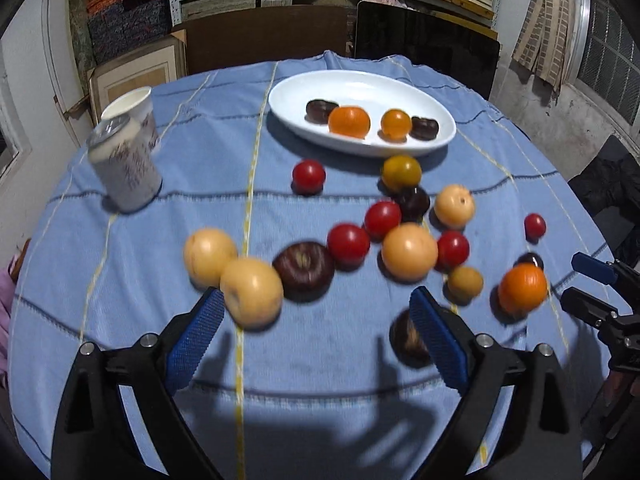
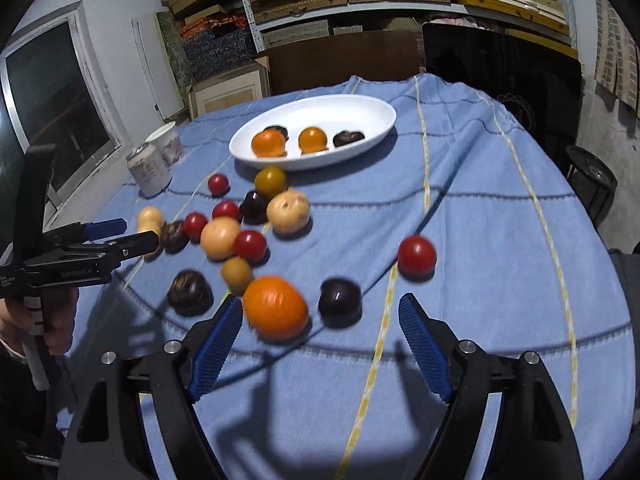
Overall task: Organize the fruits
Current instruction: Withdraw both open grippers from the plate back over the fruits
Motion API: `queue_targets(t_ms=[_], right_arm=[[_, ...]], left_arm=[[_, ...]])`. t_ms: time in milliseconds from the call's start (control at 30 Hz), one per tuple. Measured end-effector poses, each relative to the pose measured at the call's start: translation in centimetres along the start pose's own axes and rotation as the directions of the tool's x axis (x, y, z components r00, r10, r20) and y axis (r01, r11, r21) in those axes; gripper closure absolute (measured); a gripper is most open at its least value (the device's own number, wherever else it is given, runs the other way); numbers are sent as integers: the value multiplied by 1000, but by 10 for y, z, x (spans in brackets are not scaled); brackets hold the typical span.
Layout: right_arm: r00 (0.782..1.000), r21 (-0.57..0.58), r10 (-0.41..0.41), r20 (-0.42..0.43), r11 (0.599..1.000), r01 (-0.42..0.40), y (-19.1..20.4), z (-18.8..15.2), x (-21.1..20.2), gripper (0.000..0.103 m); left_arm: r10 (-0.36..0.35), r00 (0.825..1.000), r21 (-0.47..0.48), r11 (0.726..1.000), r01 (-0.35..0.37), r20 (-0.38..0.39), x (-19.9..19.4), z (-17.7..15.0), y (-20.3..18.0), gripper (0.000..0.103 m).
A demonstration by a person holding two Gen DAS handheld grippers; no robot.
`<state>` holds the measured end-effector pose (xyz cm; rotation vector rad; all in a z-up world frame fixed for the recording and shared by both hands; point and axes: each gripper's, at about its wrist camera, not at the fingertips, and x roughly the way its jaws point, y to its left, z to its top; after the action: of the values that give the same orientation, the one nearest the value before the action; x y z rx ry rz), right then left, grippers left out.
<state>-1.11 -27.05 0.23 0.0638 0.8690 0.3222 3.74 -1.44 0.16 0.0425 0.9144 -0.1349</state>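
A white oval plate point(image 1: 400, 88) at the far side of the blue tablecloth holds two orange and two dark fruits; it also shows in the right wrist view point(image 2: 360, 112). Several red, pale yellow, dark and orange fruits lie loose on the cloth. My left gripper point(image 1: 316, 320) is open and empty, its left pad beside a pale yellow fruit point(image 1: 252, 292); a dark fruit point(image 1: 406, 340) lies by its right pad. My right gripper point(image 2: 320, 320) is open and empty, with an orange fruit point(image 2: 276, 306) near its left pad and a dark plum point(image 2: 339, 296) just ahead.
A drink can point(image 1: 124, 164) and a white paper cup point(image 1: 136, 108) stand at the table's far left. A red tomato point(image 2: 417, 256) lies alone on the right. Shelves with boxes, a dark board and a chair stand behind the table.
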Motion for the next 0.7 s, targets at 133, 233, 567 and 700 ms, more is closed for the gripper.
queue_targets(t_ms=[133, 233, 567, 700], right_arm=[[1000, -46, 0, -3, 999, 0, 17, -9, -1, 22], [999, -73, 29, -14, 997, -30, 30, -8, 3, 22], [994, -109, -88, -69, 991, 80, 47, 0, 45, 40], [991, -98, -122, -62, 989, 115, 46, 7, 52, 57]], left_arm=[[-9, 1000, -22, 1000, 9, -18, -6, -22, 6, 11], [19, 1000, -11, 1000, -19, -15, -9, -28, 11, 12], [79, 997, -34, 996, -79, -17, -10, -31, 42, 12], [97, 995, -41, 994, -98, -26, -6, -25, 51, 12]])
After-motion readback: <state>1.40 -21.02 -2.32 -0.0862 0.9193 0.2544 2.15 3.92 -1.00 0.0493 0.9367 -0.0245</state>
